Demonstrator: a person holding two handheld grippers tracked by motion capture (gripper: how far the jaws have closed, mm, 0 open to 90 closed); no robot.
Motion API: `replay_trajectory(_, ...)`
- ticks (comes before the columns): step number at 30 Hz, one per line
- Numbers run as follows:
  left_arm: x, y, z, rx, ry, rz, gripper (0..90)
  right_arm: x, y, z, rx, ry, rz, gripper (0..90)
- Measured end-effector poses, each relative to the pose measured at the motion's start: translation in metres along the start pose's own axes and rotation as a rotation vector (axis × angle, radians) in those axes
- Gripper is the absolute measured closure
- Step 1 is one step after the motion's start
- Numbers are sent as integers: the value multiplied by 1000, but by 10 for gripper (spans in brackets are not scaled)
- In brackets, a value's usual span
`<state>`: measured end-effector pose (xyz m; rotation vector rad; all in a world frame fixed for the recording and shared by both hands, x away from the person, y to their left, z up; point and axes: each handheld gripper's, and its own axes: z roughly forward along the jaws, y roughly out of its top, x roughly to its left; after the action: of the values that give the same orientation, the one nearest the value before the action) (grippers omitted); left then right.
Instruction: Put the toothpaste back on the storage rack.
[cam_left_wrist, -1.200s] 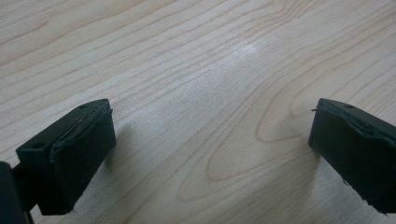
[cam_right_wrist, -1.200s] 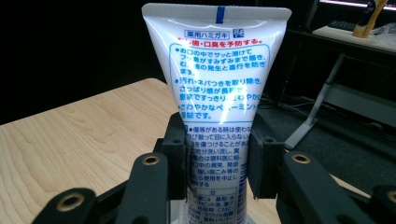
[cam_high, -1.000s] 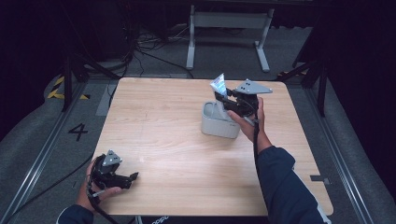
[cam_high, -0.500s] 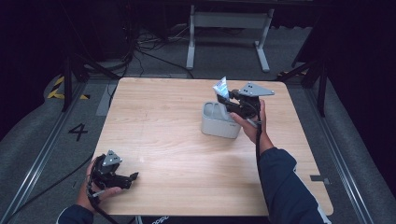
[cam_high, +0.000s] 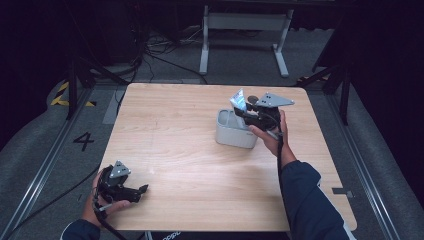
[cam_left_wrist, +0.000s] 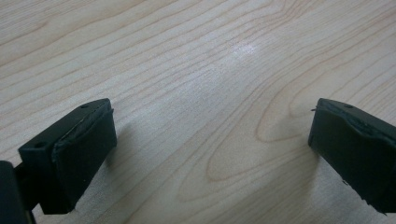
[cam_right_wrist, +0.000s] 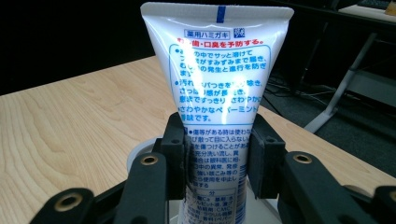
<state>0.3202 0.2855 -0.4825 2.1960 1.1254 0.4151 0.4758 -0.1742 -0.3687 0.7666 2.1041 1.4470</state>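
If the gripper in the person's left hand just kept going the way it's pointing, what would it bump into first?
Probably the bare wooden table. The left gripper has open jaws angled down at the tabletop with nothing between or ahead of them, though how steeply it tilts is hard to judge.

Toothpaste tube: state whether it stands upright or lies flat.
Upright: the toothpaste tube has its crimped end up, clamped in the right gripper above the grey container.
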Motion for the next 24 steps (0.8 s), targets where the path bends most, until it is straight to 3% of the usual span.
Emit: replay_trajectory(24,0,0,0,-1,2,0,14,-11,-25,-10,101,9,-23,633)
